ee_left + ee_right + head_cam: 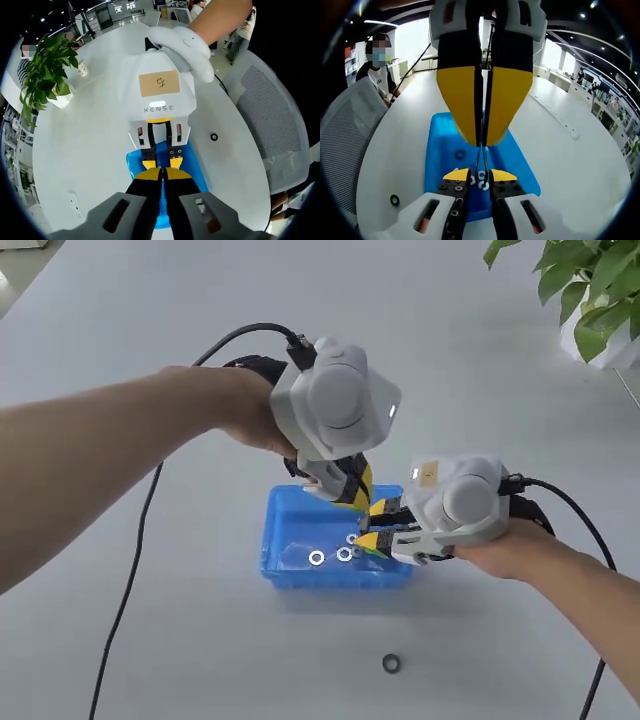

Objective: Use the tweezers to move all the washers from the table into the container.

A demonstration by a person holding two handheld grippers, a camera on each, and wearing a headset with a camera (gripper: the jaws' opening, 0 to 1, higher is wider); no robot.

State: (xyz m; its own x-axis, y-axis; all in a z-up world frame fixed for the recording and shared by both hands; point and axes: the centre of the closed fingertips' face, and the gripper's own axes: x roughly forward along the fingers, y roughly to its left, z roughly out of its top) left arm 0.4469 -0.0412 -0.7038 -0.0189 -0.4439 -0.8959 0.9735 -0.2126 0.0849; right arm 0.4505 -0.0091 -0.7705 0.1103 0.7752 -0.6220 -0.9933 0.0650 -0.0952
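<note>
- The left gripper (355, 495), the nearest thing under the headset, is clenched on the tweezers (481, 159). Its yellow jaws are pressed together, and the thin steel legs poke out below them over the blue container (280, 525).
- The right gripper (378, 525) comes in from the side with its jaws apart, one on each side of the tweezer legs near the tips. Whether they touch the legs I cannot tell.
- Three pale washers (316, 558) lie flat on the container floor. One dark washer (391, 663) lies alone on the table (500, 360), near the container's front wall and not yet moved. Whether the tips hold anything is too small to tell.
- Handling, as a judgement: a washer is light, hard, thin and smooth, so it will likely skid or flip if nudged flat on the table. The surest hold looks like one tine through the hole and the other outside the ring (pinching the rim, not the faces). The springy legs want a gentle, even squeeze.
- Writing: the left gripper view shows "XENSE" printed on the right gripper's white body. Above it is a tan sticker (158, 83) with a handwritten mark I cannot read.
</note>
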